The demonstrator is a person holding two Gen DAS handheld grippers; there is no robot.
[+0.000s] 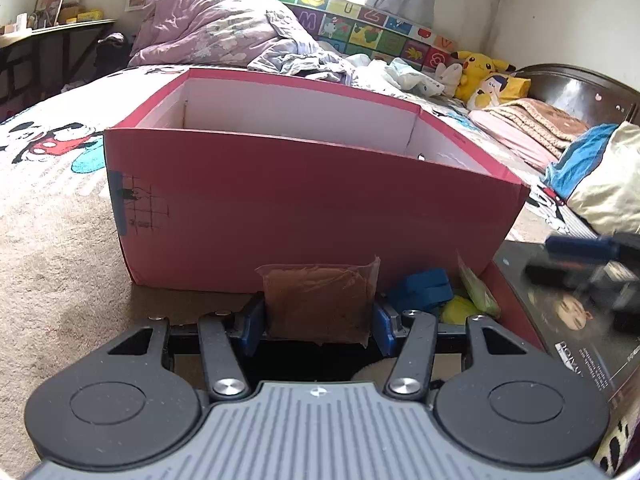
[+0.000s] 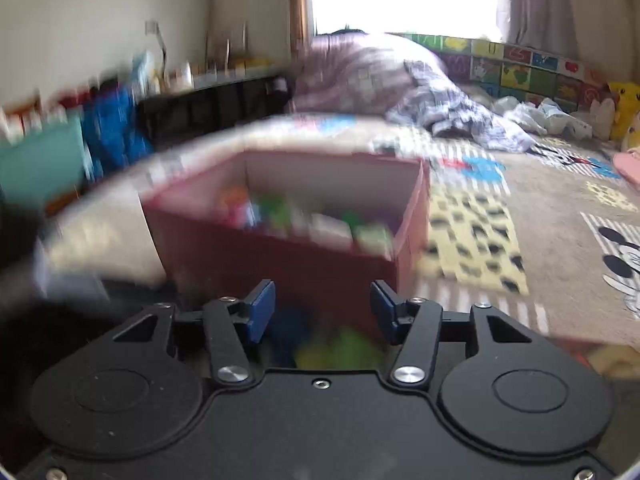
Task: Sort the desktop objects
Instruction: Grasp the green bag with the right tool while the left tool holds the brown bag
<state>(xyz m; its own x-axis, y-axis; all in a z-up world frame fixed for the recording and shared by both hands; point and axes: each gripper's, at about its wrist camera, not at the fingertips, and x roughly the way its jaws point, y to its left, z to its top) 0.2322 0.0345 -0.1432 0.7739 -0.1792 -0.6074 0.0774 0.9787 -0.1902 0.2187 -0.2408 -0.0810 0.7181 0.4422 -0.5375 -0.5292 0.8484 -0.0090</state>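
Brown-filled packet (image 1: 318, 304) clamped in the left tool (image 1: 318, 318) — right tool (image 2: 322, 312) spread, holding nothing, blurred.

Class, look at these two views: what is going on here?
A person is sorting small items on a bed. The left tongs are shut on a brown packet, held just in front of the red box. The right tongs are open and hold nothing; that view is blurred.

Pikachu plush (image 1: 478, 67) | purple duvet (image 1: 208, 26) | alphabet mat (image 1: 372, 30)
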